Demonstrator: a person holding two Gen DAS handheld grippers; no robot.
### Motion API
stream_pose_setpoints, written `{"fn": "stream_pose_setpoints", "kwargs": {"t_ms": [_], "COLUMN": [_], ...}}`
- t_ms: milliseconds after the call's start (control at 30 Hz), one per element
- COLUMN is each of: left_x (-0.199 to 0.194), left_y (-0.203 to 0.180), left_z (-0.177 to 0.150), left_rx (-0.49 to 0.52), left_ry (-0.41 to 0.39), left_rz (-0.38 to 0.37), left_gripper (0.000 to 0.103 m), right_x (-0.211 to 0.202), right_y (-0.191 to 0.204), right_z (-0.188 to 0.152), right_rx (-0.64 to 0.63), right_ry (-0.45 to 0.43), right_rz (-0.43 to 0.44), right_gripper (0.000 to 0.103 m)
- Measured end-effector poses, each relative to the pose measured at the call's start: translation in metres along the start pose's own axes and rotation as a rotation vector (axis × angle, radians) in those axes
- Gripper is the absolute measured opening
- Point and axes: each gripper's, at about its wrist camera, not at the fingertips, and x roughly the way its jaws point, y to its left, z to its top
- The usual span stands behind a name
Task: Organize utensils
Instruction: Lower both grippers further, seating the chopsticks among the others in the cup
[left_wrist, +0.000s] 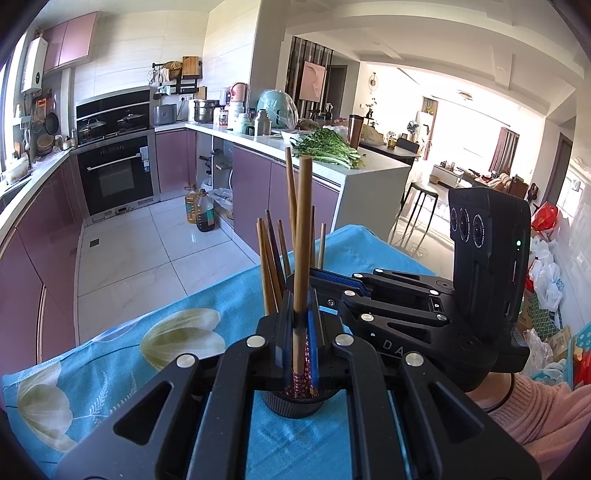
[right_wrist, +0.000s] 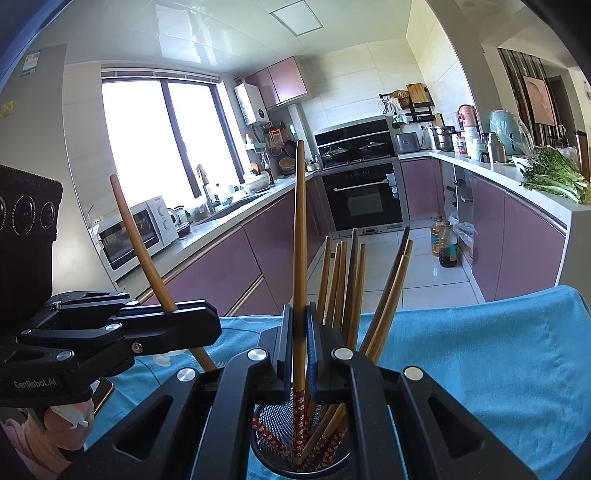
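A black mesh holder (right_wrist: 273, 439) stands on the blue flowered cloth (right_wrist: 480, 350) with several wooden chopsticks (right_wrist: 347, 280) upright in it. My left gripper (left_wrist: 300, 325) is shut on one chopstick (left_wrist: 303, 221), held upright above the holder (left_wrist: 295, 404). It also shows in the right wrist view (right_wrist: 173, 325) at the left, with its chopstick (right_wrist: 136, 240) tilted. My right gripper (right_wrist: 300, 332) is shut on another chopstick (right_wrist: 300, 229), whose red patterned end is down inside the holder. It shows in the left wrist view (left_wrist: 317, 278) just behind the holder.
The cloth-covered table (left_wrist: 110, 354) ends at a far edge over a tiled floor. Purple kitchen cabinets (right_wrist: 221, 273), an oven (right_wrist: 364, 199) and oil bottles (left_wrist: 201, 210) lie beyond. A phone (right_wrist: 103, 393) lies on the cloth at the left.
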Motion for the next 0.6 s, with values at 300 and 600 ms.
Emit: {"fn": "stream_pose_setpoints", "kwargs": {"t_ms": [300,600], "left_x": [0.0057,0.011], "left_y": [-0.0005,-0.0007], "left_z": [0.0001,-0.0014], "left_rx": [-0.001,0.003], "left_ry": [0.013,0.026], "left_rz": [-0.004,-0.002], "left_gripper": [0.007,0.007], "right_x": [0.0,-0.0009], "right_y": [-0.001,-0.0028], "right_z": [-0.0024,-0.0049], "right_rx": [0.005,0.007], "right_ry": [0.005,0.009], "right_rz": [-0.008,-0.013], "right_gripper": [0.006,0.006]}}
